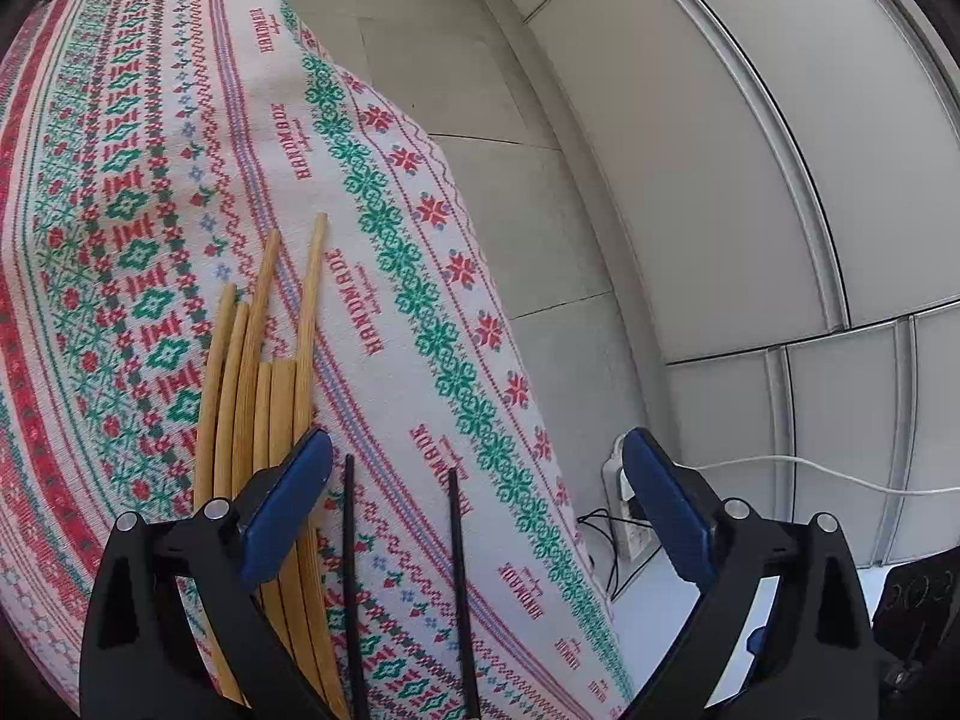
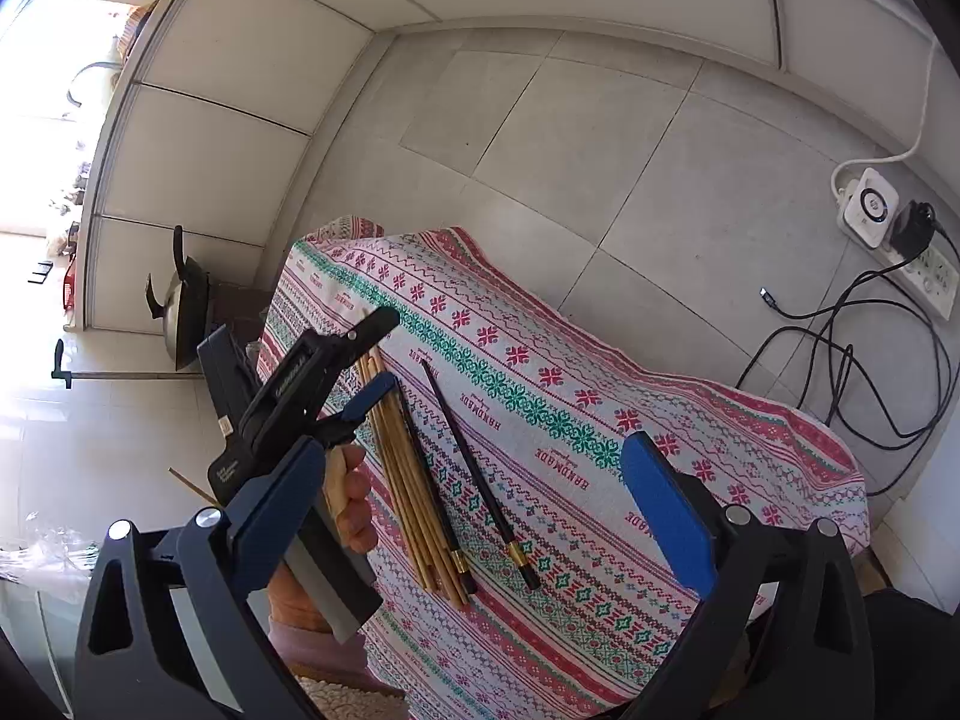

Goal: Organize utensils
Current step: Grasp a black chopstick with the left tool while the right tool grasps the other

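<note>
Several bamboo chopsticks (image 1: 252, 372) lie bunched on a patterned tablecloth (image 1: 120, 180). Two black chopsticks (image 1: 459, 570) lie apart to their right. My left gripper (image 1: 477, 504) is open and empty, low over the black pair, its left finger above the bamboo bunch. In the right wrist view the bamboo bunch (image 2: 414, 492) and the black chopsticks (image 2: 480, 480) lie mid-table, and the left gripper (image 2: 360, 372) hovers at their far ends. My right gripper (image 2: 474, 516) is open and empty, above the table's near side.
The table edge drops to a grey tiled floor (image 1: 540, 210). A power strip (image 2: 900, 246) with cables lies on the floor at the right. A pan (image 2: 186, 312) stands past the table's far left corner. White cabinet panels (image 1: 750, 120) line the wall.
</note>
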`<action>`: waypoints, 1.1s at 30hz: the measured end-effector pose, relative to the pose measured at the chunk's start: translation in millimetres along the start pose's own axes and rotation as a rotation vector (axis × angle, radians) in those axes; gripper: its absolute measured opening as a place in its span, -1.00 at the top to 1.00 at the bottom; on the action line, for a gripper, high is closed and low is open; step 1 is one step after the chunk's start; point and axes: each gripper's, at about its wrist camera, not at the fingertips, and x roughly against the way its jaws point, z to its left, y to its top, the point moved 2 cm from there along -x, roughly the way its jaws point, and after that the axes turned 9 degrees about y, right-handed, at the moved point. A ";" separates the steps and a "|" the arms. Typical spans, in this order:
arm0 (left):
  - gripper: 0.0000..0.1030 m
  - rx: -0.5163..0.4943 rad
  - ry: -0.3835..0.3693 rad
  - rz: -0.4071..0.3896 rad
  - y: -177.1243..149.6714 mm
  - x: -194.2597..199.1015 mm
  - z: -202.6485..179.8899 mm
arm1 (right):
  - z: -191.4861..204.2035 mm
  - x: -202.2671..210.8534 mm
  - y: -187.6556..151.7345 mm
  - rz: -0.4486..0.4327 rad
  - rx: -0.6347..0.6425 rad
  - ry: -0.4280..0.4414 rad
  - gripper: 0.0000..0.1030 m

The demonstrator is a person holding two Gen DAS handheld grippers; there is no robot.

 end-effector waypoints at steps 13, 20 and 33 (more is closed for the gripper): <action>0.67 -0.233 0.543 -0.045 -45.0 -14.8 -45.4 | -5.0 -7.7 2.9 -0.004 0.002 -0.050 -0.87; 0.95 -0.224 0.508 -0.130 -79.5 -4.7 -45.6 | -6.5 -42.7 7.9 -0.003 0.025 -0.145 -0.86; 0.94 -0.204 0.470 -0.427 -212.0 198.4 4.3 | 58.2 -156.4 -22.9 0.066 0.465 -0.424 -0.73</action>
